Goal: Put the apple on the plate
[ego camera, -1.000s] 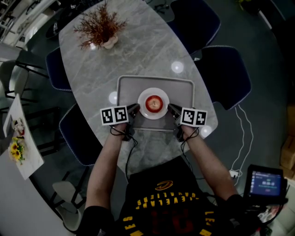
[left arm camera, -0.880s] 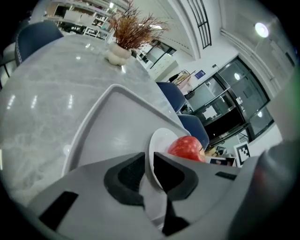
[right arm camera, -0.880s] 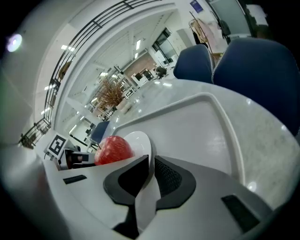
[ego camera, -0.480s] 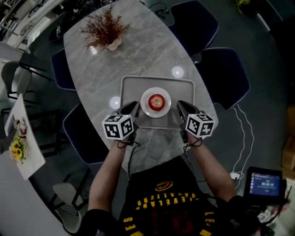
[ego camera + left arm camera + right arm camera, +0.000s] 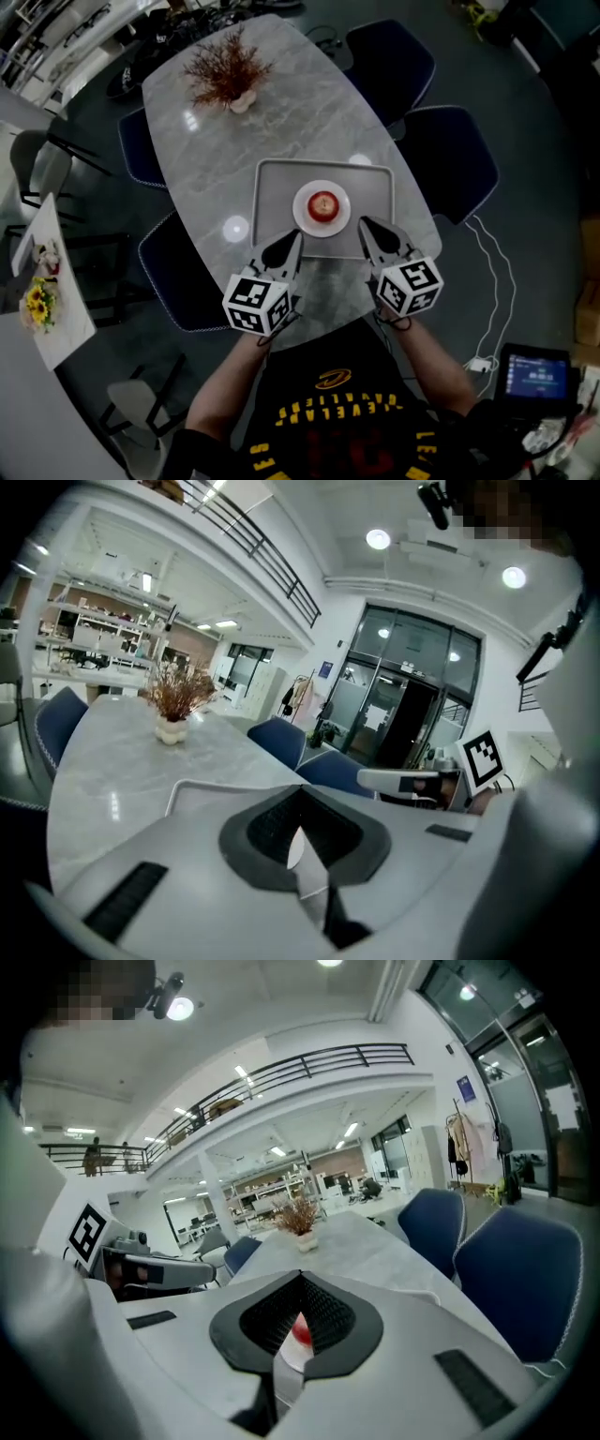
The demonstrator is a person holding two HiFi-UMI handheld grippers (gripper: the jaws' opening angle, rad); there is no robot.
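Observation:
The red apple (image 5: pixel 322 203) rests on a small white plate (image 5: pixel 306 214) in the middle of a grey tray (image 5: pixel 277 187) on the marble table (image 5: pixel 281 122). Both grippers hover at the table's near edge, apart from the tray, with their tips pointing at it. My left gripper (image 5: pixel 292 238) is shut and holds nothing. My right gripper (image 5: pixel 365 224) is shut and empty too. In the right gripper view a sliver of the apple (image 5: pixel 301 1331) shows through the slit above the jaws. The left gripper view shows the tray's rim (image 5: pixel 187 785) beyond its shut jaws.
A dried red plant in a pale vase (image 5: pixel 228 73) stands at the table's far end. Dark blue chairs (image 5: pixel 448 159) ring the table. A tablet (image 5: pixel 539 371) lies at the lower right, and a white side table with flowers (image 5: pixel 37 302) stands at the left.
Both grippers have drawn back from the plate's sides toward the person and risen. The apple has stayed on the plate.

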